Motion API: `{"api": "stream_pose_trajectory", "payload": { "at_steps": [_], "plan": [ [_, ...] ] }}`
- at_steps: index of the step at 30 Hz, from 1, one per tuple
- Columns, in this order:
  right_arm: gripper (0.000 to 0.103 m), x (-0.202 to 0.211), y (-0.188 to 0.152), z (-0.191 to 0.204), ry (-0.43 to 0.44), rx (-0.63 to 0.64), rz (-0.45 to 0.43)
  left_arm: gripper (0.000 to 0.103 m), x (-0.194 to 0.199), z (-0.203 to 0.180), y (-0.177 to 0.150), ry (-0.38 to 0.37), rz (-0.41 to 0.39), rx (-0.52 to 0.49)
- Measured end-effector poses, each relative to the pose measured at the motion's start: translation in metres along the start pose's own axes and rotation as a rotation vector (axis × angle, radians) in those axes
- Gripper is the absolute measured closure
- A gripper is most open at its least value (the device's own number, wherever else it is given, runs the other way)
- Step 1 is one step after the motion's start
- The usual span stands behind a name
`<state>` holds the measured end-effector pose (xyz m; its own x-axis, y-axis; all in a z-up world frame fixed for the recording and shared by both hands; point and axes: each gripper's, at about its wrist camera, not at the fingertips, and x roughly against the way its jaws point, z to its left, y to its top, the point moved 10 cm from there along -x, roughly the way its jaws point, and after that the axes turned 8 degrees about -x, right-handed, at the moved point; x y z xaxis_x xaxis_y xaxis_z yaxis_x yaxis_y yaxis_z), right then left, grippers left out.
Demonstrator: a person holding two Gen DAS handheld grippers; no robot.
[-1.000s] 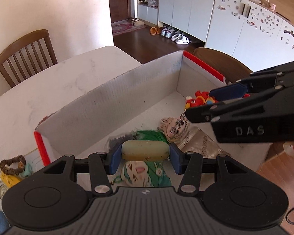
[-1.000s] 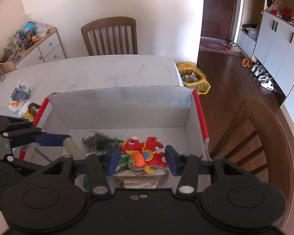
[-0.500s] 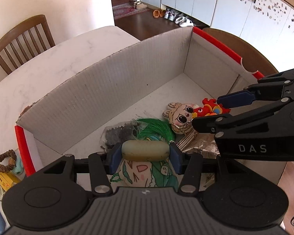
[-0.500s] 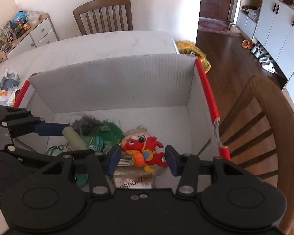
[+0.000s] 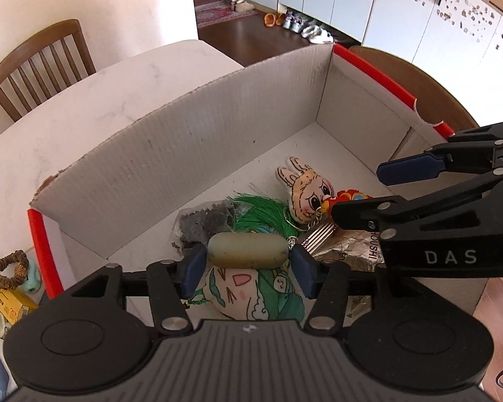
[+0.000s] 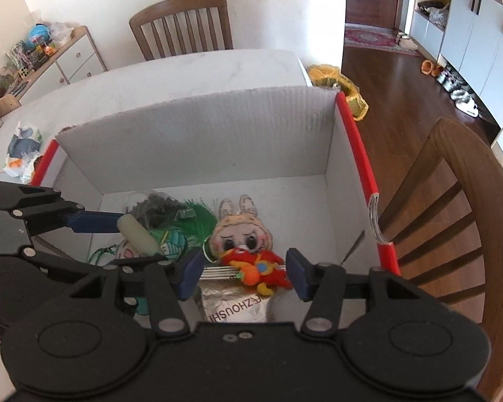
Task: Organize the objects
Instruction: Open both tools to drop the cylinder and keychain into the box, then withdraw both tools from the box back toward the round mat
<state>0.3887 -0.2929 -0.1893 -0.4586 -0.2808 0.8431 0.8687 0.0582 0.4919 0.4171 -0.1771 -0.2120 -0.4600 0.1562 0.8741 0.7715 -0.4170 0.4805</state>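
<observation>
Releasing is the step in hand, by my read: both tools hang over the open white cardboard box with red-taped edges (image 5: pixel 191 154), which stands on the pale marble-look table (image 5: pixel 84 107), and both are letting go.

Over on the left, the left gripper (image 5: pixel 247 266) has the pale cream oblong stone-like piece (image 5: pixel 248 249) lying crosswise between its blue pads. Its jaws are opening right now; the piece's ends look about level with the pads, and I can't say for sure that they press on it. It hangs above the white-and-green drawn-face soft pouch (image 5: pixel 251 298) near the box's near-left end.

Moving right, the right gripper (image 6: pixel 244 273) is opening too, and clear gaps show on both sides of the small red dragon-shaped figure (image 6: pixel 255 268), so nothing is gripped there. That figure rests on a silvery foil packet (image 6: pixel 238 308), beside the beige rabbit-eared plush keychain (image 6: pixel 239 234).

Next, I'd judge, both hands need to lift straight clear of the box walls without dragging the toys, then go for the loose bits left on the table outside the left wall.
</observation>
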Motion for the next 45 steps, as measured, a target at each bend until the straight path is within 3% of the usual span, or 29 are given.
{"api": "stream_pose_trajectory", "payload": {
  "at_steps": [6,17,31,45],
  "plan": [
    [0.043,0.017,0.001,0.0,0.03,-0.012,-0.038,0.039,0.013,0.0,0.0,-0.008,-0.035,0.026],
    [0.039,0.05,0.003,0.01,0.069,-0.006,-0.099,0.039,0.049,0.005,-0.003,0.03,-0.109,0.046],
    [0.021,0.106,-0.002,0.043,0.16,0.029,-0.207,0.034,0.109,0.015,-0.017,0.044,-0.2,0.081],
    [0.007,0.133,-0.013,0.082,0.184,0.01,-0.282,0.02,0.163,0.041,-0.042,0.036,-0.285,0.085]
  ]
}}
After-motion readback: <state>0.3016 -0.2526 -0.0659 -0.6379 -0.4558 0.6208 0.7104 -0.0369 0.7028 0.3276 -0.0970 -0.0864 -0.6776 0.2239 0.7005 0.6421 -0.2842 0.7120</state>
